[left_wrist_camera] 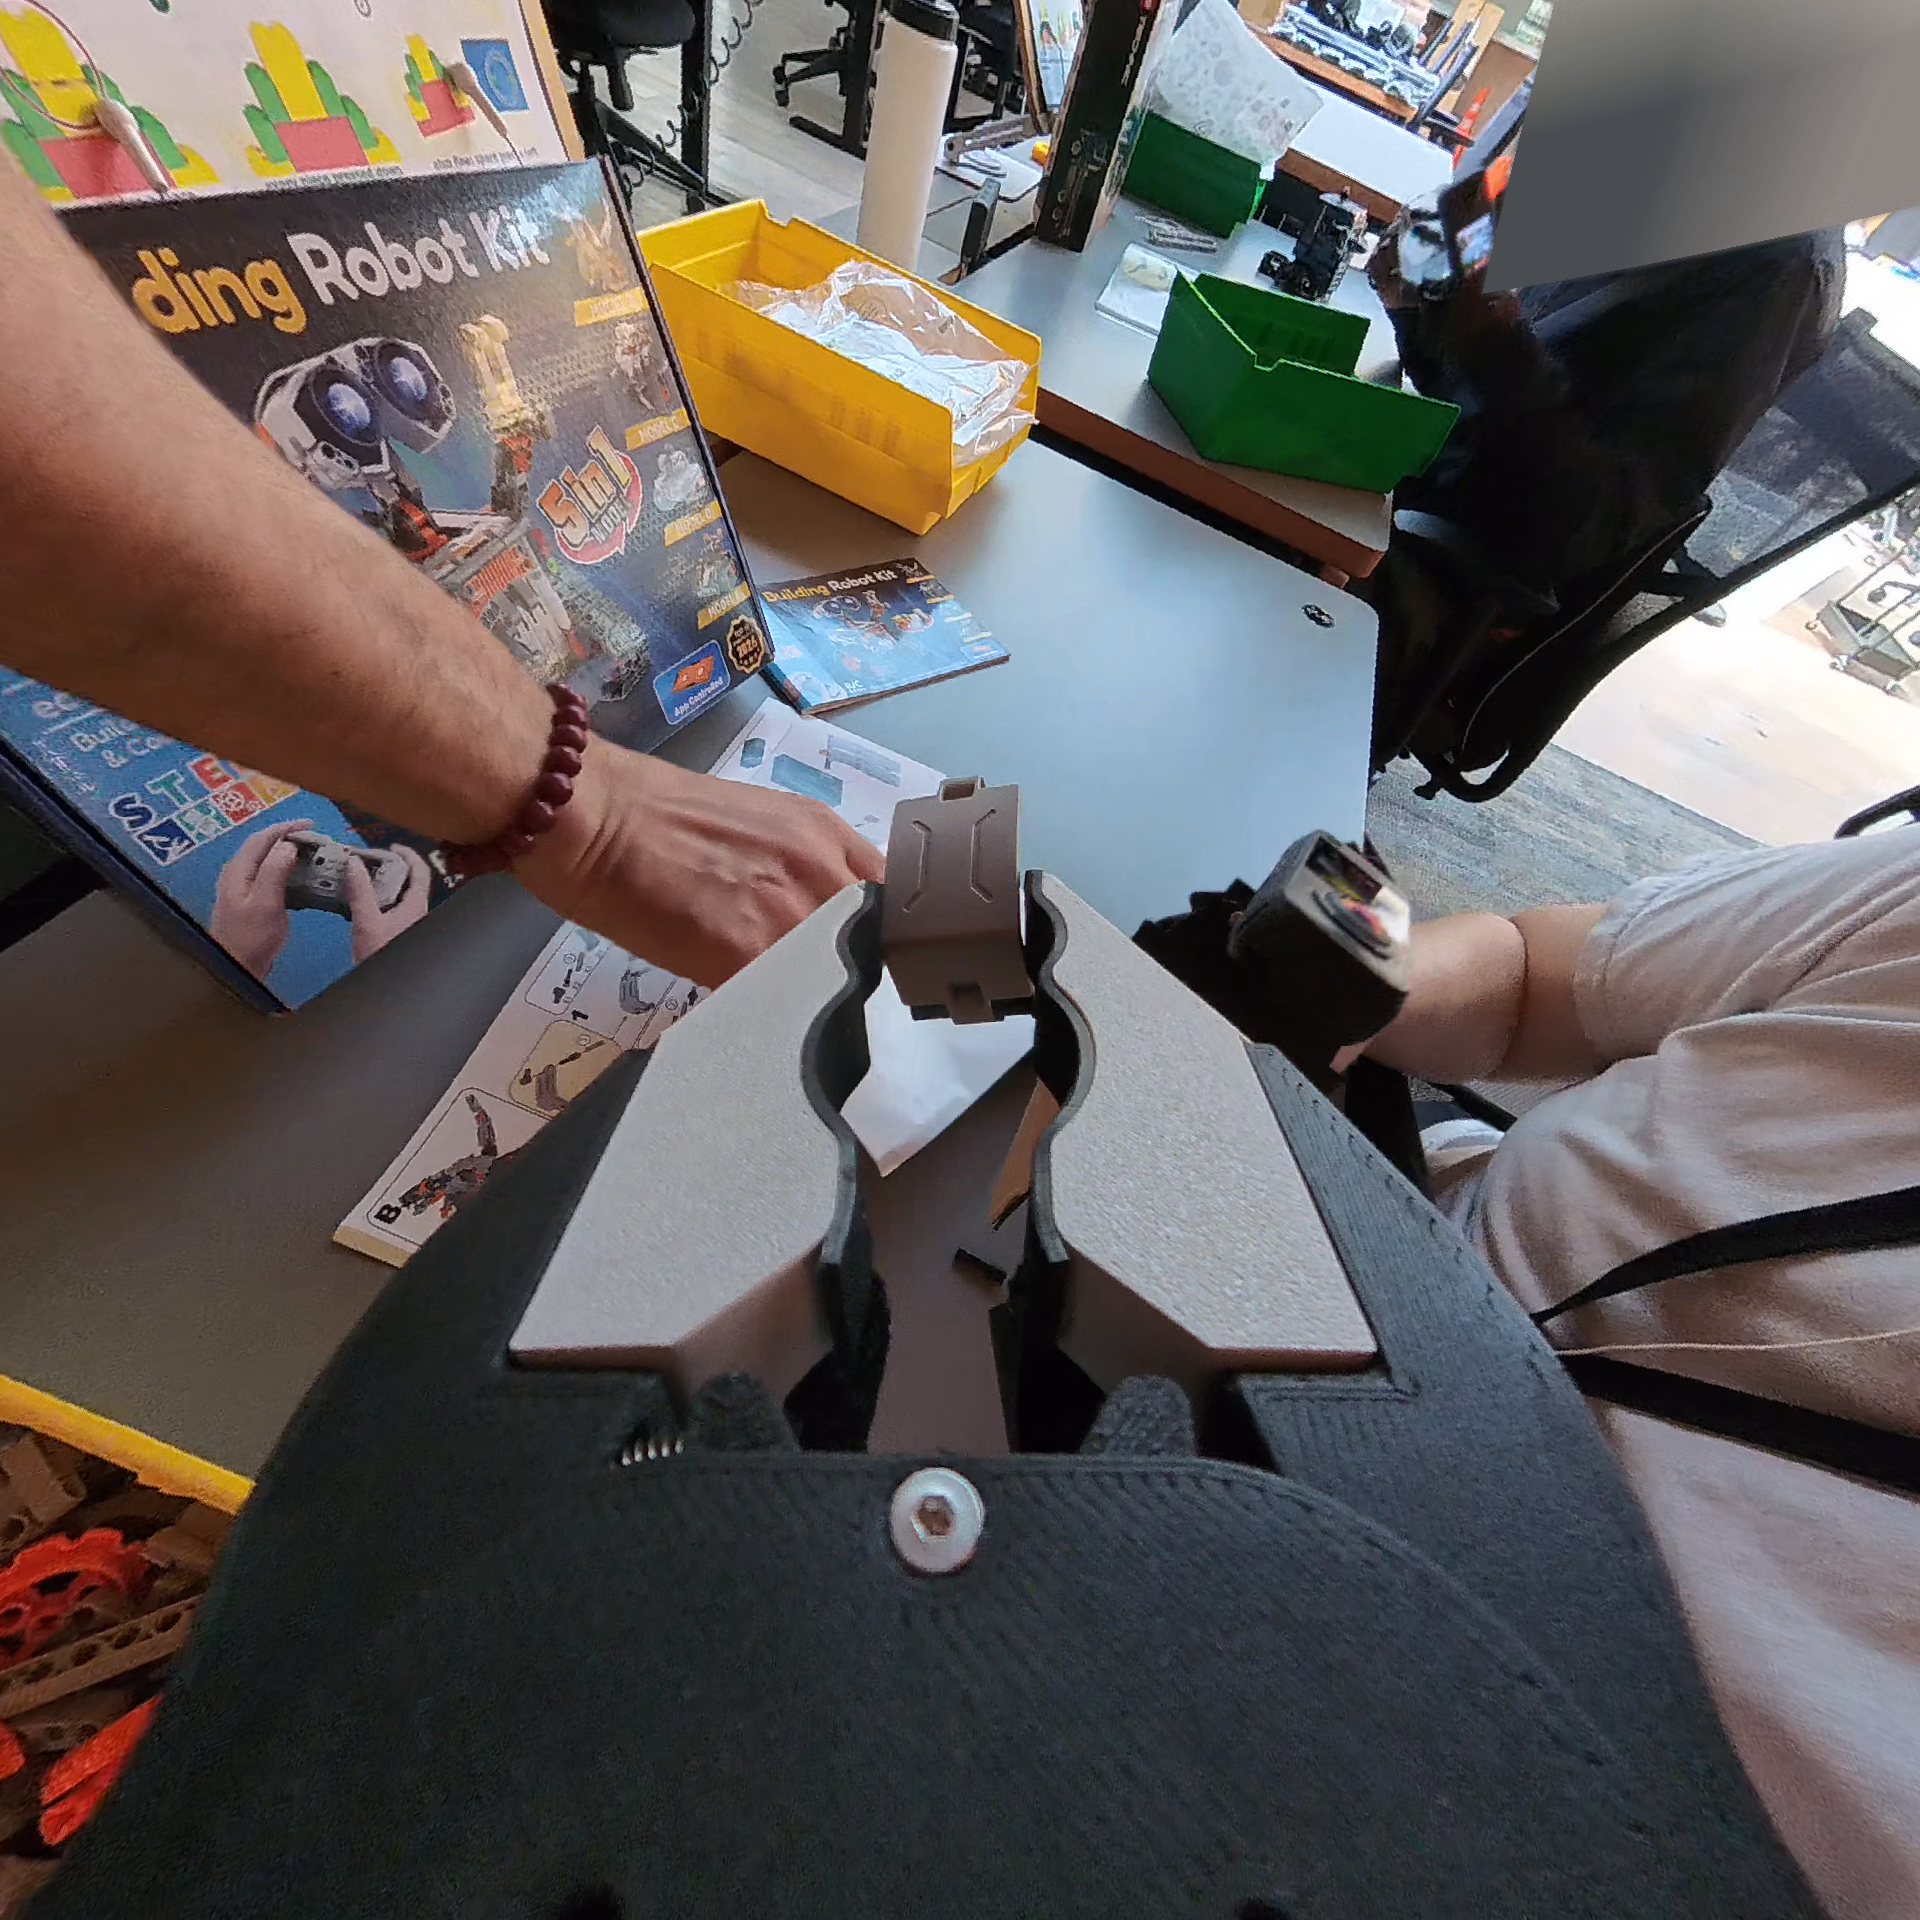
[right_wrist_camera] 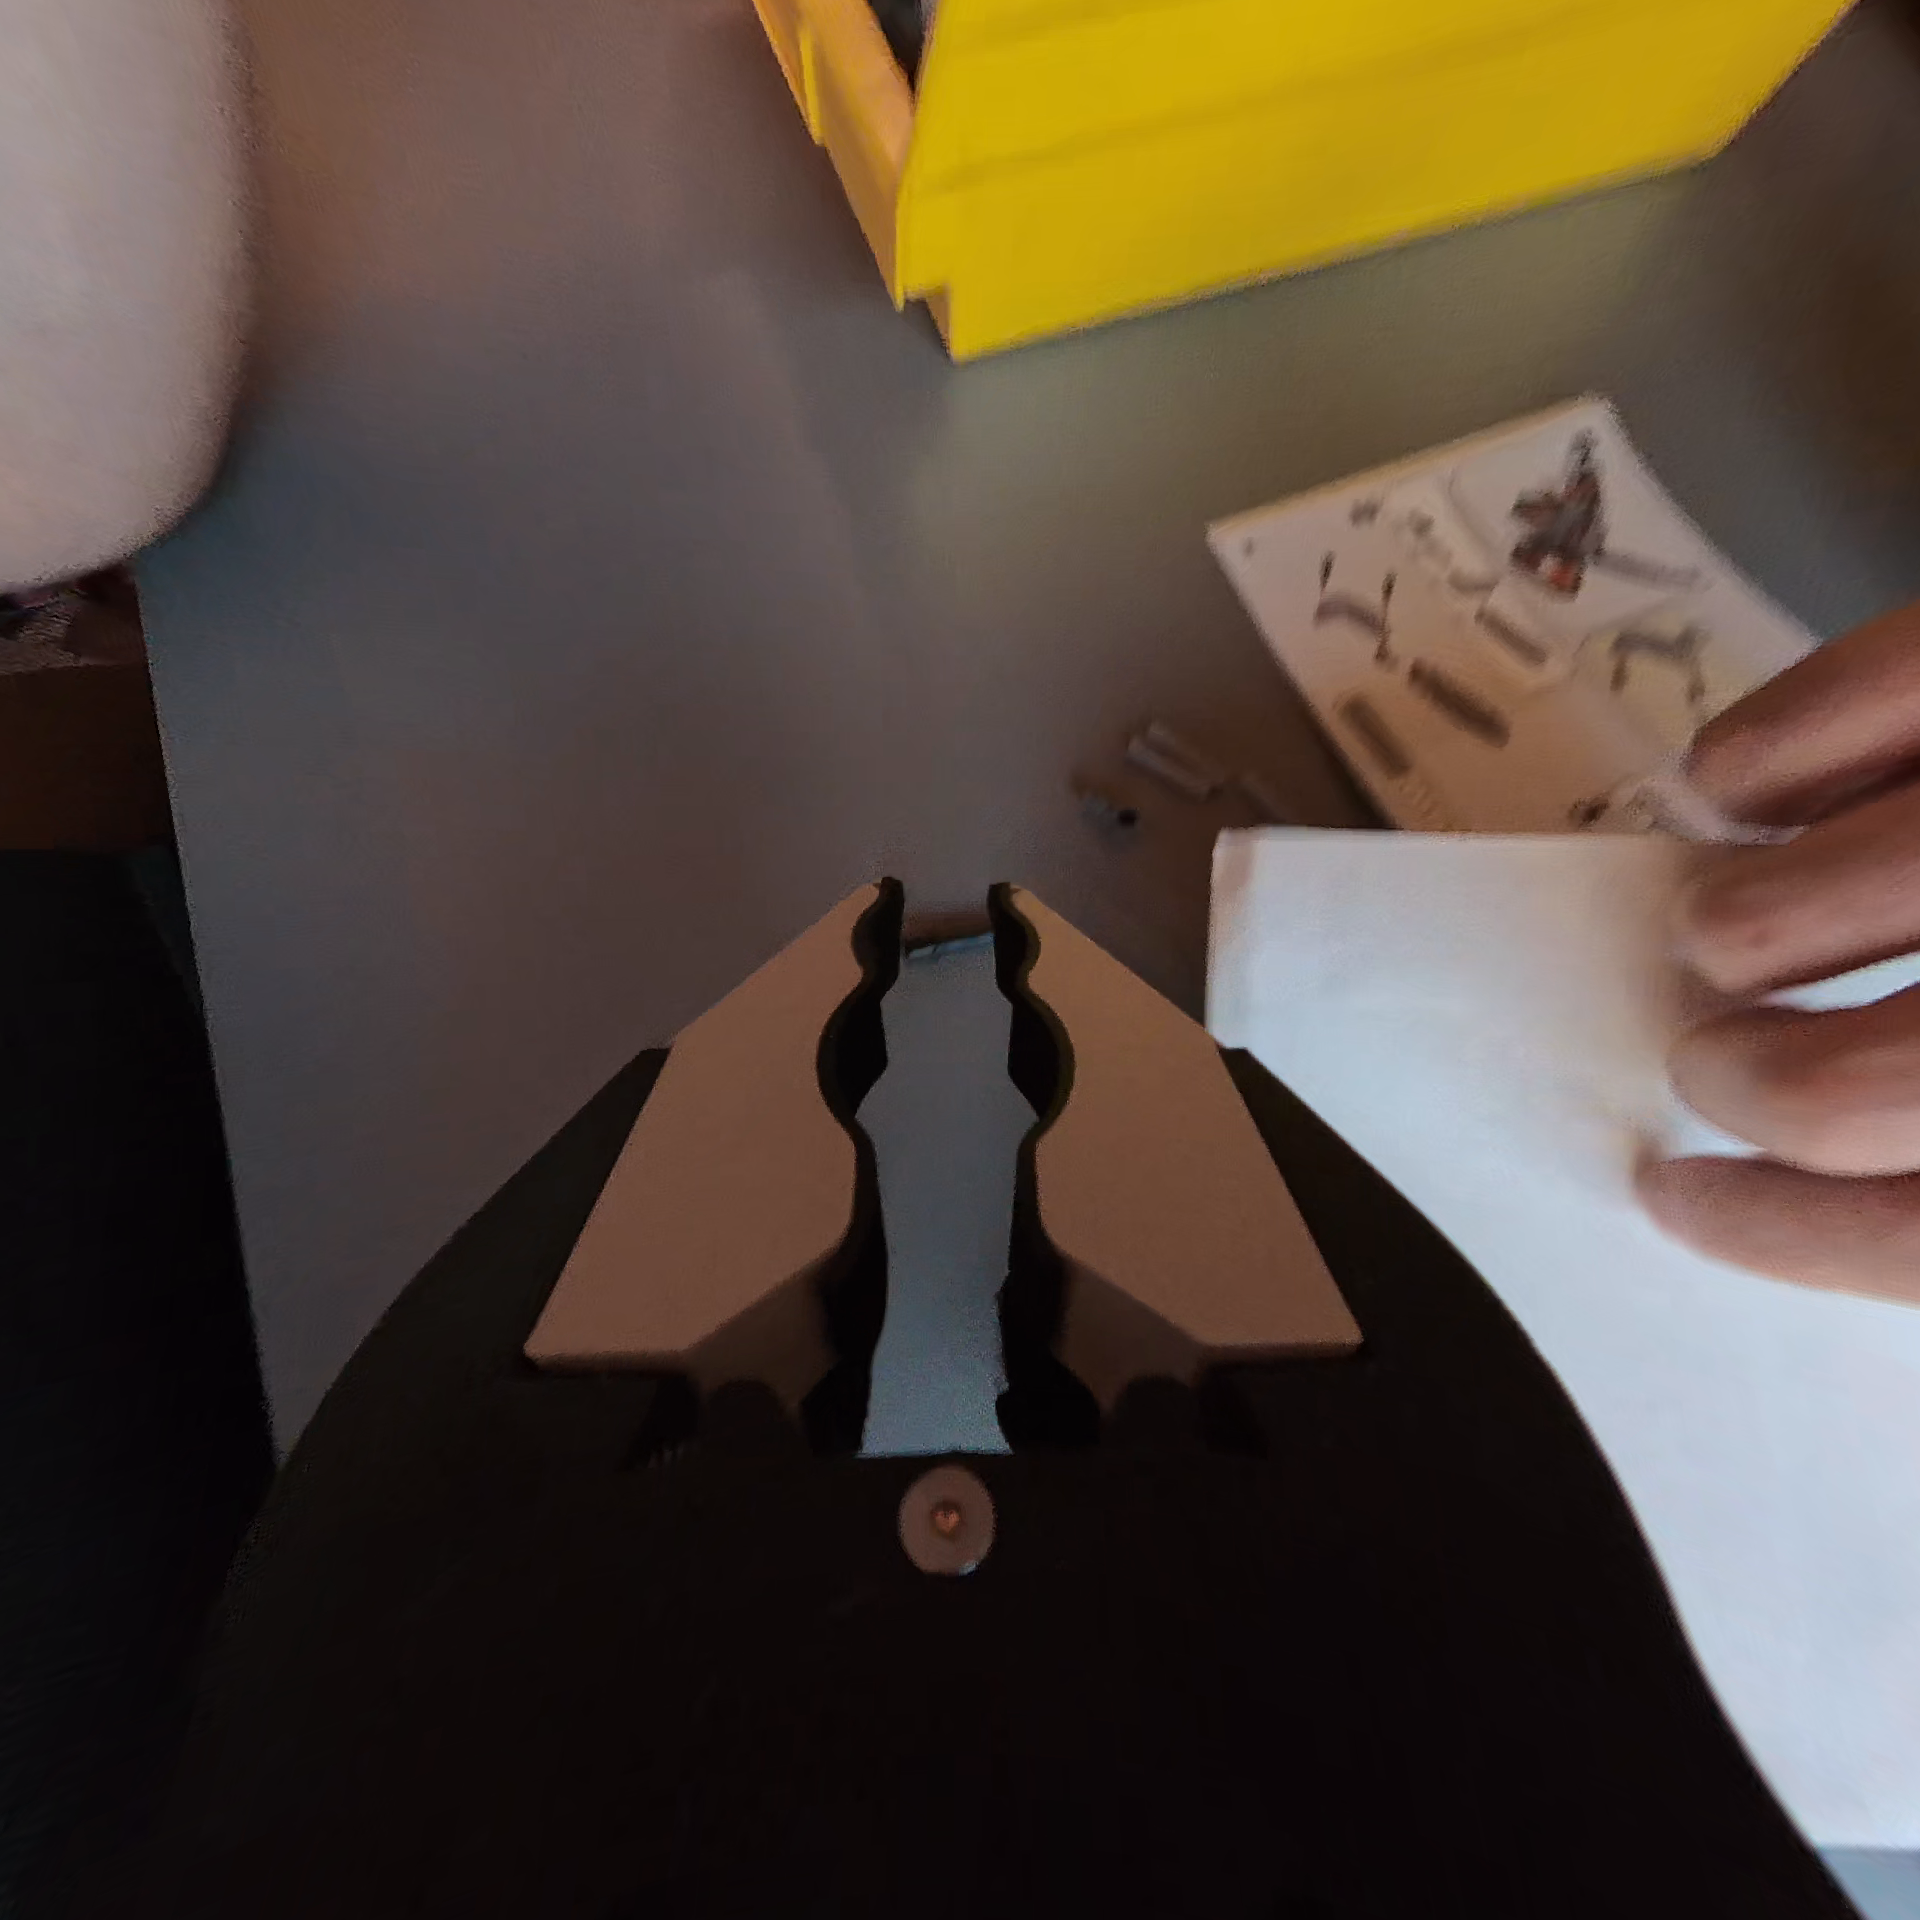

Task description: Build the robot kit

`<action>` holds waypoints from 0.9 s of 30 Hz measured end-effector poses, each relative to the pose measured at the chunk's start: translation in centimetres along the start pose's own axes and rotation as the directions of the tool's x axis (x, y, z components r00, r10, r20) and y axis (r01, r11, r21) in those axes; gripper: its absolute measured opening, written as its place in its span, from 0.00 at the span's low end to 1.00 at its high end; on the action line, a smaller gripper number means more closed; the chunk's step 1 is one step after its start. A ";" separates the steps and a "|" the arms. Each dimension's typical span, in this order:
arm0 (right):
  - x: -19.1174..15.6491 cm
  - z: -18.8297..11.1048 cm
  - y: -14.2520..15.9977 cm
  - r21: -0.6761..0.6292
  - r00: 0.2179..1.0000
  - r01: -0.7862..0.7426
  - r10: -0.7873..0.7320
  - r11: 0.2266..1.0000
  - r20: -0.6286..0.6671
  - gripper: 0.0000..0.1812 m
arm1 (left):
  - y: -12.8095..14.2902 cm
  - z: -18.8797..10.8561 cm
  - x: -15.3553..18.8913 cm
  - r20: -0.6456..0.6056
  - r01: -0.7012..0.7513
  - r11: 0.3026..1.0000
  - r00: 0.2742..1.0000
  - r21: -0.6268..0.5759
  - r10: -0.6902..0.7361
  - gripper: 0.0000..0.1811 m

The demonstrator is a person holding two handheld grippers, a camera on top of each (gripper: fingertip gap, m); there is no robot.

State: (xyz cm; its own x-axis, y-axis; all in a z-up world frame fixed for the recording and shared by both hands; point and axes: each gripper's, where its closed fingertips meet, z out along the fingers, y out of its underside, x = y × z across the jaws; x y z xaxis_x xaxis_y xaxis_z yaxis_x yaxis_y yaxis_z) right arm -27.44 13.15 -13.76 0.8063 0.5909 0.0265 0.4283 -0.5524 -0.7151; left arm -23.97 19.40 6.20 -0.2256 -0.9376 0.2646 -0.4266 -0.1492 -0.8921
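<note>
Grey plastic part (left_wrist_camera: pixel 954 914) sits pinched between the tips of our left gripper (left_wrist_camera: pixel 951 940), held above the grey table (left_wrist_camera: pixel 1164 665). Just left of that part a bare hand (left_wrist_camera: pixel 717 883) with a red bead bracelet (left_wrist_camera: pixel 540 779) reaches over an instruction sheet (left_wrist_camera: pixel 520 1081). Farther beyond the part stand a kit box (left_wrist_camera: pixel 436 436), a small booklet (left_wrist_camera: pixel 883 634) and a yellow bin (left_wrist_camera: pixel 831 384). Our right gripper (right_wrist_camera: pixel 945 904) holds nothing, its jaws a narrow gap apart over the table, with small pieces (right_wrist_camera: pixel 1153 774) just beyond. To its right, blurred fingers (right_wrist_camera: pixel 1808 1039) press a white sheet (right_wrist_camera: pixel 1455 1091).
</note>
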 end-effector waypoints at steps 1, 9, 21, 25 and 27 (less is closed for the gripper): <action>-0.5 0.4 0.9 -0.033 0.999 -0.037 0.038 0.999 0.020 0.10 | 0.0 -0.1 -0.1 0.001 0.002 1.000 1.000 0.000 -0.002 0.14; -0.7 1.3 2.2 -0.168 0.999 -0.043 0.042 0.985 -0.013 0.14 | -0.1 -0.7 0.1 0.001 0.000 1.000 1.000 0.011 0.000 0.14; -0.6 2.5 3.1 -0.301 0.997 -0.077 0.071 0.950 -0.032 0.15 | -0.2 -1.0 0.3 0.008 -0.006 1.000 1.000 0.008 0.005 0.14; -0.2 2.5 3.2 -0.290 0.996 -0.086 0.074 0.953 -0.051 0.14 | -0.1 -0.8 0.4 0.009 -0.012 1.000 1.000 -0.001 0.012 0.14; 0.0 2.6 3.1 -0.284 0.996 -0.079 0.063 0.956 -0.066 0.13 | -0.1 -0.8 0.5 0.009 -0.015 1.000 1.000 -0.004 0.015 0.14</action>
State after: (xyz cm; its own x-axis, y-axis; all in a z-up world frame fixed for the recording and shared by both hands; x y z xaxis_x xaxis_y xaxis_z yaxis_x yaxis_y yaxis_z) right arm -27.20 12.97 -17.80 0.8570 0.5147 0.0275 0.4611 -0.7417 -0.4871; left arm -24.73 19.22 6.65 -0.2236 -0.9426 0.2482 -0.4272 -0.1341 -0.8942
